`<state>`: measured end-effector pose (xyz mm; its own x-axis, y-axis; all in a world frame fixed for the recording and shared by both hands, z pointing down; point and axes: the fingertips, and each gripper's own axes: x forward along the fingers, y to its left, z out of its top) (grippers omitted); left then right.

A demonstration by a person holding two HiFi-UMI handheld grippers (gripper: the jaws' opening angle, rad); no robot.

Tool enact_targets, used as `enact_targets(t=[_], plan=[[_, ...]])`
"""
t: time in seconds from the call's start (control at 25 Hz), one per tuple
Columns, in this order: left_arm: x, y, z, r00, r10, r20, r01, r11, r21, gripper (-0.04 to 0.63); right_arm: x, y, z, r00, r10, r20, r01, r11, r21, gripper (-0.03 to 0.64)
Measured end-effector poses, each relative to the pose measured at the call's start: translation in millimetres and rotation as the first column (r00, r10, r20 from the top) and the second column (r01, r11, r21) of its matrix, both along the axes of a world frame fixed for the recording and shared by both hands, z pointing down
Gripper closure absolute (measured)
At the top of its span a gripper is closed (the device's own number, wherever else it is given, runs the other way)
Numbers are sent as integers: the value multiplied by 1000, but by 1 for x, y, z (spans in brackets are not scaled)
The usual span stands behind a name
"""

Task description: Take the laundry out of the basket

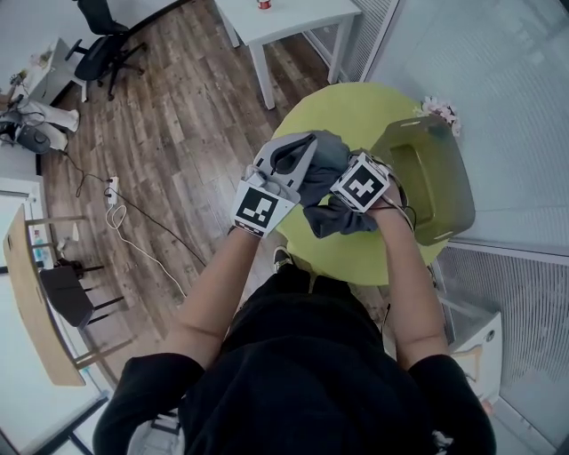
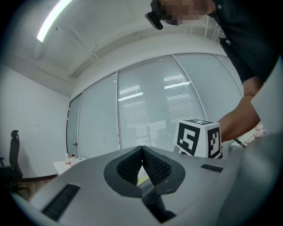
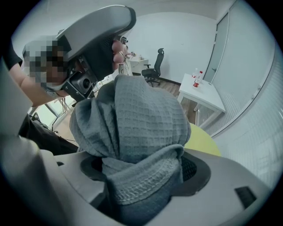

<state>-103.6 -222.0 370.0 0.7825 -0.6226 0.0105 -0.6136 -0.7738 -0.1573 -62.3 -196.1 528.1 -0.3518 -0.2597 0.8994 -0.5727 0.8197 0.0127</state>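
Note:
A grey waffle-weave towel (image 1: 327, 162) hangs bunched in the air between my two grippers, above the round yellow-green table (image 1: 356, 107). My right gripper (image 1: 332, 197) is shut on the towel (image 3: 132, 114), which fills the wide gap between its jaws (image 3: 141, 167) and drapes over them. The left gripper (image 1: 292, 158) sits just left of the cloth, pointing up. In the left gripper view its pads (image 2: 142, 153) meet with nothing between them. The olive-green basket (image 1: 444, 191) stands on the table's right side, and the inside that shows holds no laundry.
A white table (image 1: 284, 18) with bottles stands beyond the round table. An office chair (image 1: 102, 44) and a floor cable (image 1: 133, 222) are at the left. A glass wall with blinds (image 1: 498, 107) runs close along the right.

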Motion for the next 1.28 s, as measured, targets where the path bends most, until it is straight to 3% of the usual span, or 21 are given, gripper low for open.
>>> enact_targets(t=[0.68, 1.0, 1.28], plan=[[6, 6, 155, 999, 51, 13, -48, 976, -214, 586, 1, 30, 178, 998, -8, -59, 3, 997, -78, 219], [12, -7, 205, 999, 43, 6, -39, 957, -287, 586, -4, 23, 221, 999, -15, -52, 10, 994, -110, 219], [5, -10, 233, 999, 19, 41, -5, 944, -331, 586, -9, 20, 247, 999, -22, -46, 17, 994, -105, 219]])
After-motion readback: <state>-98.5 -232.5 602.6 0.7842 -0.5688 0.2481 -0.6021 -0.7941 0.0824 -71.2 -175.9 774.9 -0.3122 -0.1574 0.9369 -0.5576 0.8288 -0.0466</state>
